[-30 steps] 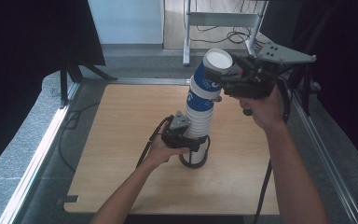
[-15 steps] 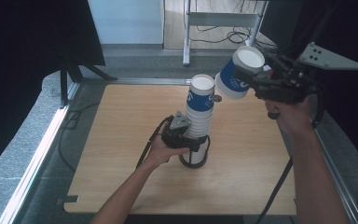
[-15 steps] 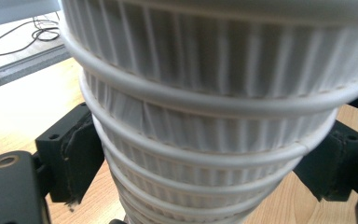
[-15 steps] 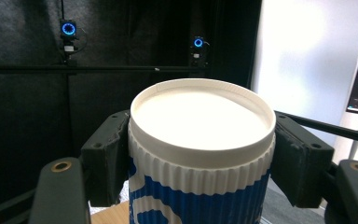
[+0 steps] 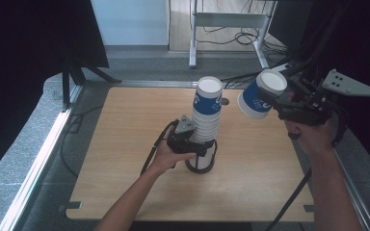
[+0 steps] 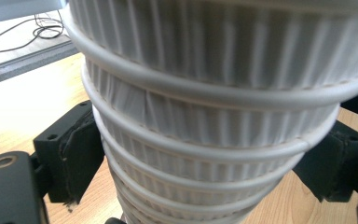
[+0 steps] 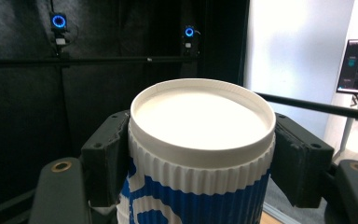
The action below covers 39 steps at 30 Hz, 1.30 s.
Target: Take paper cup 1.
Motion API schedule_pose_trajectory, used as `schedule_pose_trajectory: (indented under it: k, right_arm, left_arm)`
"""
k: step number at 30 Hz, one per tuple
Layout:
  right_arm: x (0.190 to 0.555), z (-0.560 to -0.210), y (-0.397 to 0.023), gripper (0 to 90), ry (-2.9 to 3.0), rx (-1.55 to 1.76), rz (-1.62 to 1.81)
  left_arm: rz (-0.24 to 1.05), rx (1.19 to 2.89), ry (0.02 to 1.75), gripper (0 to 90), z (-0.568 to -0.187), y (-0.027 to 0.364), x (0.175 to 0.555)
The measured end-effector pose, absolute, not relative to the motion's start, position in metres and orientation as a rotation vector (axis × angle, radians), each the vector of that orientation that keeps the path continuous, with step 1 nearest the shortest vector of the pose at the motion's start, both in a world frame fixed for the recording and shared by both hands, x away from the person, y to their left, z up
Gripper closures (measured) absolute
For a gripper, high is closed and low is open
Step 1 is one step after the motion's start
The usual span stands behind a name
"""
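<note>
Gripping a single blue-and-white paper cup [image 5: 259, 96], the right tongs [image 5: 283, 102] hold it tilted in the air right of the cup stack [image 5: 205, 120]. The left tongs [image 5: 192, 144], jaws just easing wider, bracket the stack's lower part, which stands on the tabletop [image 5: 125, 144] near its middle. Around the light wooden top run grey carpet [image 5: 24, 144], black curtains [image 5: 19, 48] and, far off, a metal frame [image 5: 231, 19] with cables [image 5: 241, 36].

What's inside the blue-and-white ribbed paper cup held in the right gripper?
The blue-and-white ribbed paper cup shows a plain white interior with nothing visible; its deepest part is washed out. The right gripper clamps its sides.
</note>
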State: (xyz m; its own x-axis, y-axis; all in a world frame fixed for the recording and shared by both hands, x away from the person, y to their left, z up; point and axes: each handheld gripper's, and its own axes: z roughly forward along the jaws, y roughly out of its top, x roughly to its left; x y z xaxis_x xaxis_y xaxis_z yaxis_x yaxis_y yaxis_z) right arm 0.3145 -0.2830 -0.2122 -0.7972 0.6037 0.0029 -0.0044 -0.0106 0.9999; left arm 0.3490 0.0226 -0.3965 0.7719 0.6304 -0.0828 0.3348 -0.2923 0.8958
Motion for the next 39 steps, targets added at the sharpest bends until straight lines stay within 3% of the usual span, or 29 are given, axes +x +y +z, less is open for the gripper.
schedule_pose_trajectory:
  k: [10, 16, 39]
  right_arm:
    - [0.317, -0.243, -0.279, 28.9, 1.887, 0.65, 1.84]
    - [0.315, -0.259, -0.277, 28.9, 1.905, 0.653, 1.832]
    - [0.301, -0.325, -0.274, 28.8, 1.924, 0.678, 1.824]
  left_arm:
    - [0.353, 1.887, 0.742, 11.6, -0.397, 0.024, 0.347]
    - [0.355, 1.873, 0.744, 4.2, -0.397, 0.026, 0.345]
    - [0.399, 1.811, 0.738, 7.4, -0.407, 0.073, 0.299]
